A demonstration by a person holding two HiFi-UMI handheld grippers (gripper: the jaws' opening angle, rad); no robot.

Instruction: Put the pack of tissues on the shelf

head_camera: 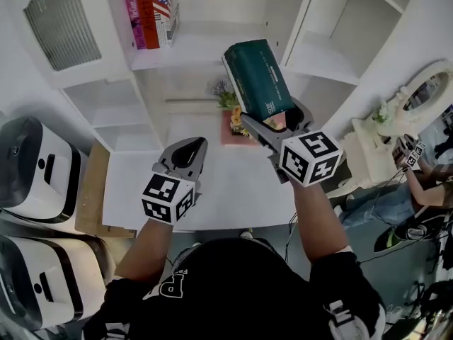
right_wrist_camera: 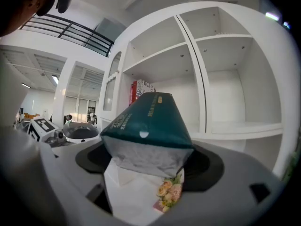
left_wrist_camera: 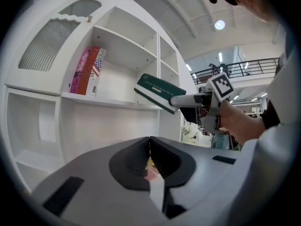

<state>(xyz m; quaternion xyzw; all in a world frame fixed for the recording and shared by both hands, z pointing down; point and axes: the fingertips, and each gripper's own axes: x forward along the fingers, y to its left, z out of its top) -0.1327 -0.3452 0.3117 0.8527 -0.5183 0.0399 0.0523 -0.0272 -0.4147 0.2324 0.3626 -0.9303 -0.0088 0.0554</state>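
Observation:
A dark green pack of tissues [head_camera: 258, 78] with a pale end is held up in the air by my right gripper [head_camera: 277, 122], whose jaws are shut on its lower end. The pack [right_wrist_camera: 149, 130] fills the middle of the right gripper view and points toward the white shelf unit [right_wrist_camera: 221, 126]. From the left gripper view the pack [left_wrist_camera: 159, 92] hangs just in front of the shelf board [left_wrist_camera: 108, 100]. My left gripper [head_camera: 185, 154] is lower and to the left, over the white table, shut and holding nothing [left_wrist_camera: 149, 147].
Red and flag-patterned books [head_camera: 150, 9] stand at the left of the upper shelf [head_camera: 205, 48]. A small bunch of flowers on a pink card [head_camera: 232, 115] sits on the white table [head_camera: 226, 190] under the pack. White machines [head_camera: 35, 168] stand at left.

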